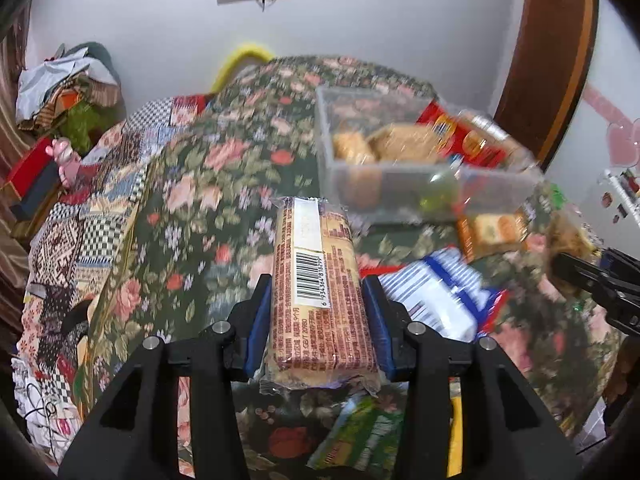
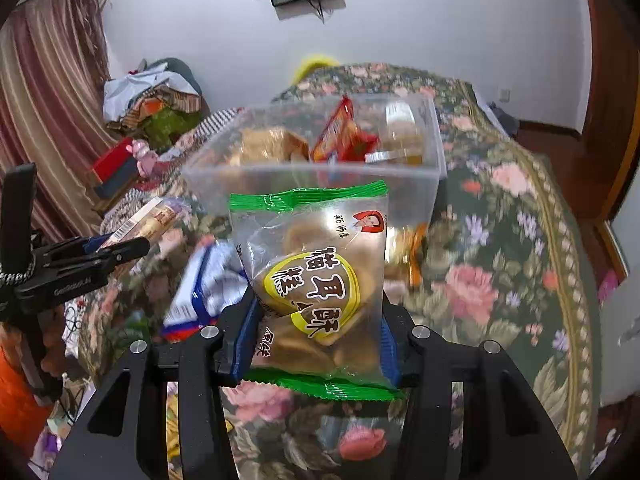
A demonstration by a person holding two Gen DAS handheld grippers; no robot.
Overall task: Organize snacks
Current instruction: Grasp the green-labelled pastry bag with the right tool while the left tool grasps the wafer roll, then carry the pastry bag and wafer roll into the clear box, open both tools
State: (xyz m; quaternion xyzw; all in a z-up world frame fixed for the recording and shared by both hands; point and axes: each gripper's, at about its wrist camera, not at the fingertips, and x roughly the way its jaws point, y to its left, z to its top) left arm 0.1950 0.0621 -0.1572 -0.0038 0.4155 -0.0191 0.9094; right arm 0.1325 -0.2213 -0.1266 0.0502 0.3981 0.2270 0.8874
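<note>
Snacks: one biscuit pack (image 1: 316, 292) pinched in left jaws, one green-edged bag (image 2: 320, 280) in right; bin (image 2: 312, 176) holds perhaps four.

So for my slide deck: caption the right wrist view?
Right gripper holds green-edged snack bag before clear bin.

Green-edged snack bag (image 2: 320, 280) in right claw (image 2: 318, 320)

Green-edged snack bag (image 2: 316, 280); dark floral tablecloth (image 2: 500, 280); clear box (image 2: 312, 176).
</note>
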